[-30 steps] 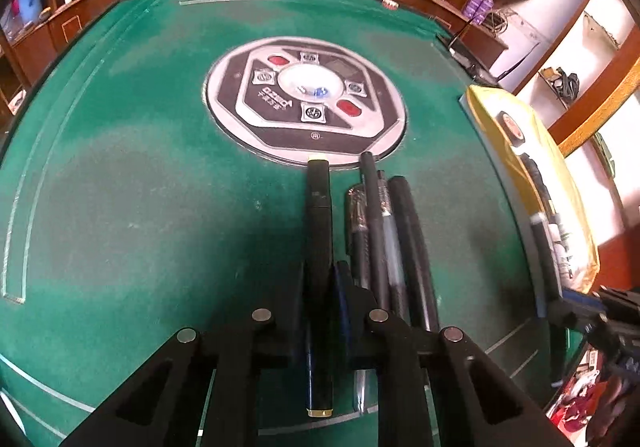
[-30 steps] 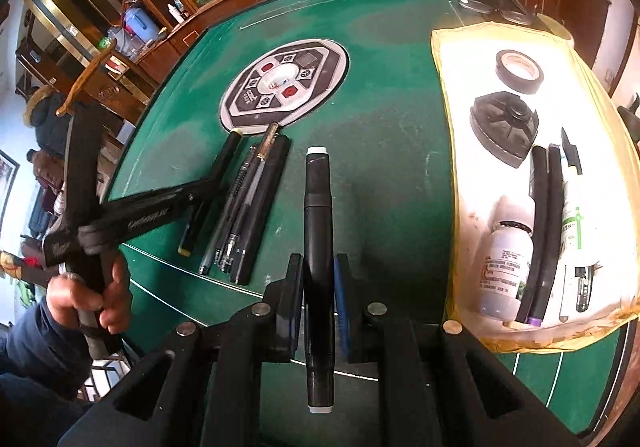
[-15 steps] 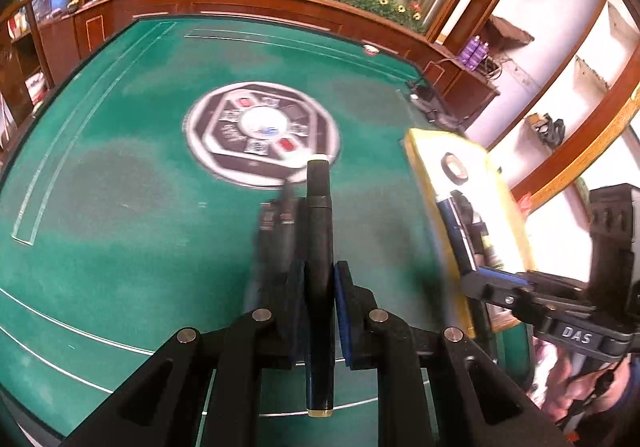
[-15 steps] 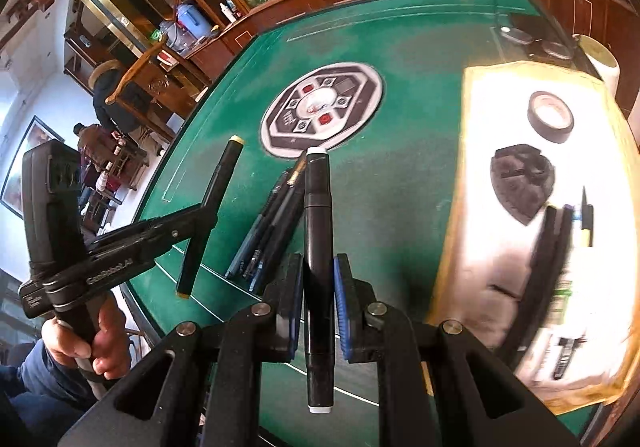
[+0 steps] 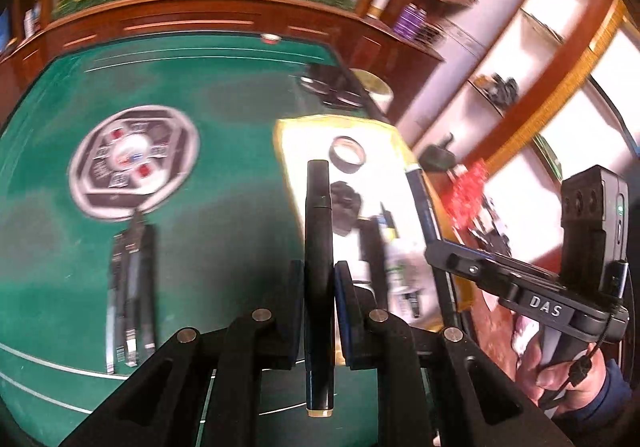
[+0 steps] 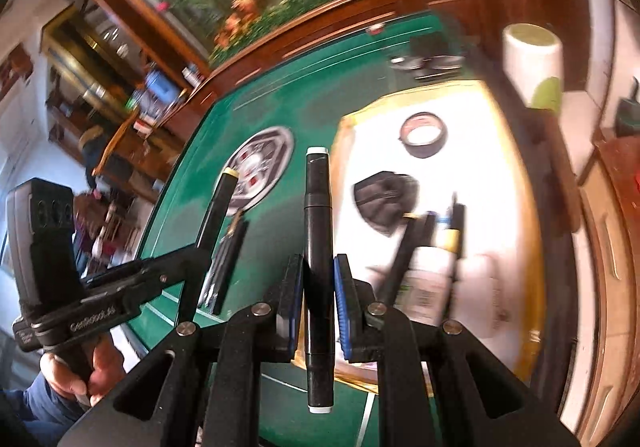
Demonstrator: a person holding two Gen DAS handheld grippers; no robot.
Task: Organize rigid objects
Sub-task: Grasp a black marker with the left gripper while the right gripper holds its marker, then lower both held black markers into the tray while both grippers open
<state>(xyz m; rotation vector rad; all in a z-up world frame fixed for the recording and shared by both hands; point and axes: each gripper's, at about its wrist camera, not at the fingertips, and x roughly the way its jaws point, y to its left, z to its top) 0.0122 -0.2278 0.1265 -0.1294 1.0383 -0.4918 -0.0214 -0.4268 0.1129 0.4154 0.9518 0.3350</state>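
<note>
Tray (image 6: 516,247): tape roll (image 6: 422,134), bottle (image 6: 428,283), pens (image 6: 404,259); markers clamped in both grippers.

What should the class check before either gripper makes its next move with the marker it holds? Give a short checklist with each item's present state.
1. Left gripper shut on gold-capped marker: ok.
2. Right gripper shut on white-capped marker: ok.
3. Both markers lie straight along the fingers: ok.
4. Row of pens on the green table lies undisturbed: cannot tell, blurred.
5. Free spot on the white tray beside the tape roll: ok.
6. Grippers apart from each other: ok.
</note>
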